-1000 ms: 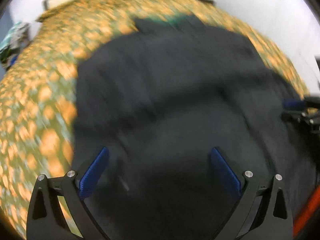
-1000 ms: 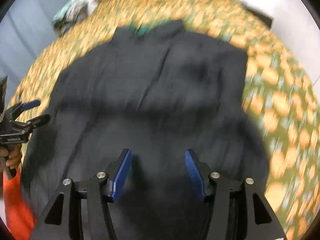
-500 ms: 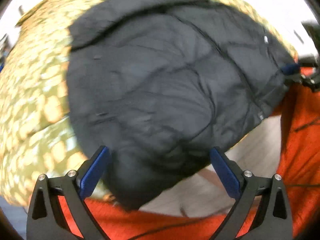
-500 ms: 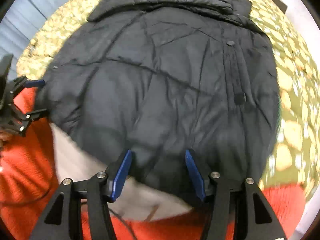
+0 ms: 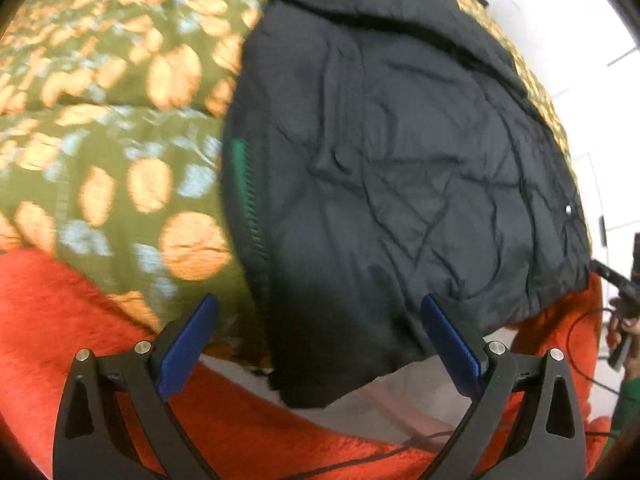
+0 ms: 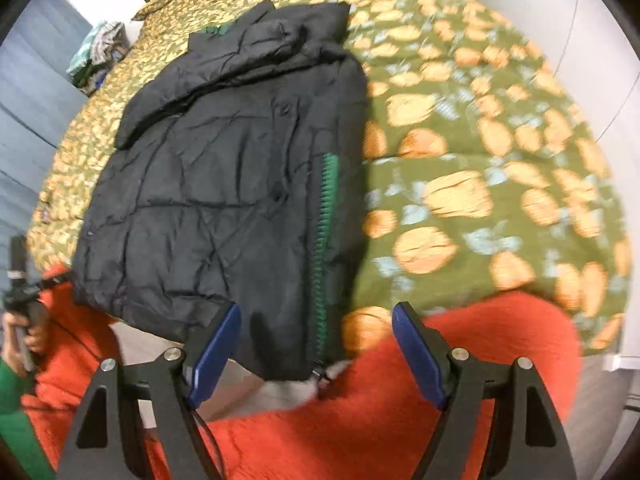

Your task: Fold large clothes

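Observation:
A black puffer jacket [image 5: 400, 152] with a green zipper edge [image 5: 240, 160] lies folded on the bed. It also shows in the right wrist view [image 6: 224, 184], with its green zipper [image 6: 326, 200] along the right side. Its lower hem hangs over the bed's near edge. My left gripper [image 5: 316, 340] is open and empty, just in front of the hem's near corner. My right gripper [image 6: 316, 344] is open and empty, in front of the zipper's lower end. Neither touches the jacket.
The bed has a green cover with an orange pattern [image 6: 480, 160]. An orange blanket [image 6: 360, 420] lies along the bed's near edge [image 5: 60, 320]. A pile of clothes [image 6: 96, 52] sits at the far left. A white wall [image 5: 580, 20] is at the right.
Both grippers have pulled back from above the jacket to the bed's near edge. The right gripper's jaws have opened wider. The jacket now lies narrower, with the zipper edge showing.

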Tool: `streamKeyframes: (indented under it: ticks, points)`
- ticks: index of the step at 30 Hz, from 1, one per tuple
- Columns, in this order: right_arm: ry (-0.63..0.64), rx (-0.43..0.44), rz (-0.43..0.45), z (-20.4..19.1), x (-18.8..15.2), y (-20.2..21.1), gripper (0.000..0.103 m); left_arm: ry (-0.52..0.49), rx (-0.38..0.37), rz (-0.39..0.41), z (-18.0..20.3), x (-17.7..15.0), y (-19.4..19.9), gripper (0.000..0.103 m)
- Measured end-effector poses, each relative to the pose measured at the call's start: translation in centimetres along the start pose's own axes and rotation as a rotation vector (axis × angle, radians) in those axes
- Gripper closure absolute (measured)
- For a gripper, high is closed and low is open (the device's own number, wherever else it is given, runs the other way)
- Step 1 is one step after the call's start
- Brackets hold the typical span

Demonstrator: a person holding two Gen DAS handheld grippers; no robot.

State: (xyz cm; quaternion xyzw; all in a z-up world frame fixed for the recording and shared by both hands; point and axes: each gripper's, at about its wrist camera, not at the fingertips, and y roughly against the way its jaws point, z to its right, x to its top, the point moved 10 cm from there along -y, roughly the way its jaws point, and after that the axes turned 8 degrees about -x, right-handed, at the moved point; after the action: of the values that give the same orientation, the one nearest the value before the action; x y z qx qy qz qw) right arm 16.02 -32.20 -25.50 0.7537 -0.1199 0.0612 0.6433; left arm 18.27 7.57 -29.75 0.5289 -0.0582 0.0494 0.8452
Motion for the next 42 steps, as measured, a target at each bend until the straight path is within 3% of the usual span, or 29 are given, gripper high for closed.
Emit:
streamKeyframes:
  ticks: [4,6,7,9,11,12,13,14,21,27,33,36,39,42]
  points:
    - [-0.020,0.041,-0.100,-0.8,-0.6,-3.6,0.023,0.042,-0.047,-0.107,0.8,-0.7,-2.5,0.005]
    - [-0.024,0.053,-0.126,-1.1,-0.7,-4.5,0.023,0.052,-0.058,-0.132,1.3,-1.2,-2.9,0.037]
    - [-0.021,0.064,-0.131,-1.4,-0.6,-4.4,0.026,0.045,-0.049,-0.136,1.6,-1.3,-2.8,0.044]
    - [0.002,0.090,-0.115,-2.2,-0.3,-3.3,0.038,0.037,-0.052,-0.122,2.0,-1.6,-2.1,0.075]
    - [0.037,0.061,-0.102,-2.4,-0.2,-2.5,0.065,0.044,-0.084,-0.100,3.0,-1.3,-1.1,0.084]
    - [0.039,0.060,-0.095,-2.3,-0.1,-2.1,0.072,0.039,-0.087,-0.086,3.4,-1.0,-0.5,0.087]
    - [0.022,0.101,-0.093,-2.5,0.1,-1.6,0.082,0.028,-0.087,-0.067,3.8,-0.4,-0.1,0.088]
    - [0.001,0.138,-0.088,-2.6,0.4,-1.2,0.084,0.017,-0.087,-0.051,4.2,-0.1,0.5,0.089]
    - [0.018,0.225,0.002,-4.6,2.7,4.7,0.087,-0.071,-0.095,0.055,6.0,0.6,6.7,0.089]
    - [0.048,0.242,-0.047,-5.1,0.1,6.7,0.087,-0.087,-0.076,-0.015,5.3,-3.8,8.1,0.089]
    - [0.010,0.281,-0.157,-6.1,-6.2,8.2,0.087,-0.074,-0.068,-0.116,4.4,-10.5,9.4,0.089]
    - [-0.013,0.302,-0.207,-6.6,-9.0,8.9,0.087,-0.054,-0.083,-0.147,4.3,-12.3,10.8,0.089]
    - [-0.053,0.345,-0.204,-7.1,-9.2,10.1,0.087,-0.028,-0.147,-0.107,5.7,-10.6,13.2,0.089]
    - [-0.078,0.418,-0.135,-7.7,-5.9,11.7,0.087,-0.059,-0.200,-0.004,6.4,-6.3,15.4,0.089]
